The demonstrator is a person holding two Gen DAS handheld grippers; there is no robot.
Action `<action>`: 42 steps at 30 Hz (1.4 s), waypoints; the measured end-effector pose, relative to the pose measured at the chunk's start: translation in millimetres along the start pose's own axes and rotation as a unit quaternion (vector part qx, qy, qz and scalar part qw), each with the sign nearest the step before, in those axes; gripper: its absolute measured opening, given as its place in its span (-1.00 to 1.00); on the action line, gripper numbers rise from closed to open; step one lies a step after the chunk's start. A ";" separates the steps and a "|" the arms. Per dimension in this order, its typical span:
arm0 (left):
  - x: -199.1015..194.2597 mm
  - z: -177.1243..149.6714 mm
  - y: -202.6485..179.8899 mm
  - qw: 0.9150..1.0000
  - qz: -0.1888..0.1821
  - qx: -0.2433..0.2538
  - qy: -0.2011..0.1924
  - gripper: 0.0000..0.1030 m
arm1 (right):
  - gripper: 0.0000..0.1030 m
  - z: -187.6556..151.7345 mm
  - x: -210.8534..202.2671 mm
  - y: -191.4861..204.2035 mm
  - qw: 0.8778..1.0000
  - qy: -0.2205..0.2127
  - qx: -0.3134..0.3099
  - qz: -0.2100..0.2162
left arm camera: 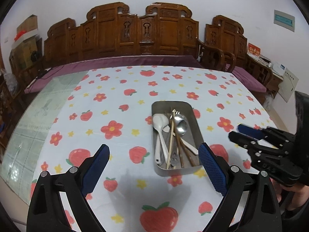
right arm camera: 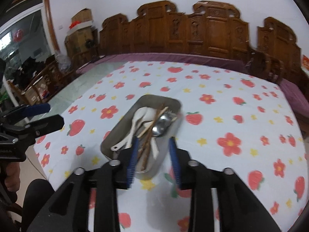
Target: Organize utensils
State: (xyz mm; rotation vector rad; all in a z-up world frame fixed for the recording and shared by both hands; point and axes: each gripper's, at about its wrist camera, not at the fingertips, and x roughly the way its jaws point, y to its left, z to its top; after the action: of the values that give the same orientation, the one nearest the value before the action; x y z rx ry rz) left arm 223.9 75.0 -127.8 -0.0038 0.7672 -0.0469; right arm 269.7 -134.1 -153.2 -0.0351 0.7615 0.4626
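Two grippers in view, both above the worktop [left arm camera: 58,100], which carries a cloth printed with strawberries and flowers. Left gripper [left arm camera: 153,154]: fingers spread wide, nothing between them, blue pads facing inward. Right gripper [right arm camera: 153,145]: fingers parted to a moderate gap, pads clear of everything; the near end of the metal tray [right arm camera: 123,119] shows through the gap below.

The tray sits near the middle of the cloth, long axis running away from the cameras. Inside, piled loosely: a white ceramic spoon [left arm camera: 161,127], a steel spoon [left arm camera: 180,125], and wooden chopsticks [left arm camera: 171,135] crossing over the spoons. A fork seems to lie under the pile at the far end, mostly hidden.

Right-wrist picture blurred. A carved wooden bench [left arm camera: 135,32] with a purple cushion stands behind the worktop.
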 end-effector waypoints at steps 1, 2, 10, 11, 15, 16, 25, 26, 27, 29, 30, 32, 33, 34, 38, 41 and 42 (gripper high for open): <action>-2.3 -1.1 -4.1 1.000 0.002 0.001 0.000 0.74 | -0.09 -1.9 -5.7 -2.6 1.000 -0.003 0.003 -0.003; -4.2 -2.1 -7.2 1.000 0.001 0.002 0.001 0.74 | 0.01 -4.6 -14.1 -5.8 1.000 -0.008 0.008 -0.010; -26.7 -12.5 -34.7 1.000 0.016 0.009 -0.005 0.74 | 0.78 -21.6 -68.6 -18.6 0.997 -0.043 0.028 -0.056; -29.2 -13.7 -37.0 1.000 0.017 0.009 -0.005 0.74 | 0.83 -23.4 -74.8 -19.2 0.997 -0.047 0.030 -0.058; -40.9 -18.6 -45.6 1.000 0.011 0.008 -0.014 0.75 | 0.95 -31.8 -101.2 -22.6 0.995 -0.062 0.036 -0.071; -45.2 -20.6 -48.6 1.000 0.008 0.008 -0.018 0.85 | 0.95 -33.8 -106.2 -23.4 0.995 -0.064 0.038 -0.073; -77.4 -30.5 -67.7 0.999 -0.005 0.012 -0.046 0.85 | 0.95 -50.0 -153.8 -23.2 0.990 -0.088 0.044 -0.098; -80.2 -30.8 -68.8 0.999 -0.007 0.011 -0.048 0.85 | 0.95 -50.6 -158.5 -23.0 0.990 -0.092 0.045 -0.098; -85.7 -30.6 -70.7 0.999 -0.008 0.011 -0.052 0.85 | 0.95 -50.4 -162.5 -22.4 0.989 -0.095 0.045 -0.099; -94.9 -30.1 -73.3 0.998 -0.006 0.012 -0.060 0.85 | 0.95 -50.3 -174.4 -21.7 0.988 -0.106 0.046 -0.100; -99.7 -29.1 -75.1 0.998 -0.005 0.014 -0.064 0.85 | 0.95 -49.7 -179.3 -20.8 0.988 -0.111 0.046 -0.099; -112.3 -25.9 -78.5 0.997 -0.004 0.016 -0.076 0.85 | 0.95 -47.5 -191.2 -19.4 0.986 -0.123 0.046 -0.102; -118.5 -23.9 -79.6 0.996 -0.003 0.016 -0.083 0.85 | 0.95 -46.1 -198.1 -18.3 0.985 -0.130 0.045 -0.102; -123.5 -22.4 -80.6 0.996 -0.003 0.016 -0.088 0.85 | 0.95 -44.8 -203.0 -16.6 0.984 -0.135 0.044 -0.103; -143.9 -16.5 -83.8 0.994 -0.004 0.012 -0.107 0.85 | 0.95 -38.3 -224.2 -8.7 0.980 -0.158 0.035 -0.112; -158.8 -14.5 -86.0 0.992 -0.003 0.012 -0.122 0.85 | 0.95 -35.5 -238.6 -4.8 0.978 -0.172 0.032 -0.114; -162.8 -14.1 -86.6 0.992 -0.001 0.012 -0.126 0.85 | 0.95 -34.8 -243.1 -3.6 0.977 -0.176 0.031 -0.114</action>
State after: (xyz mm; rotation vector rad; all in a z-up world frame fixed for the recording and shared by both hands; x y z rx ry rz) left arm 93.5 -4.2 -23.2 0.0125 0.5132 -0.0574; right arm 95.5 -239.2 -15.7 0.0172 0.4151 0.2161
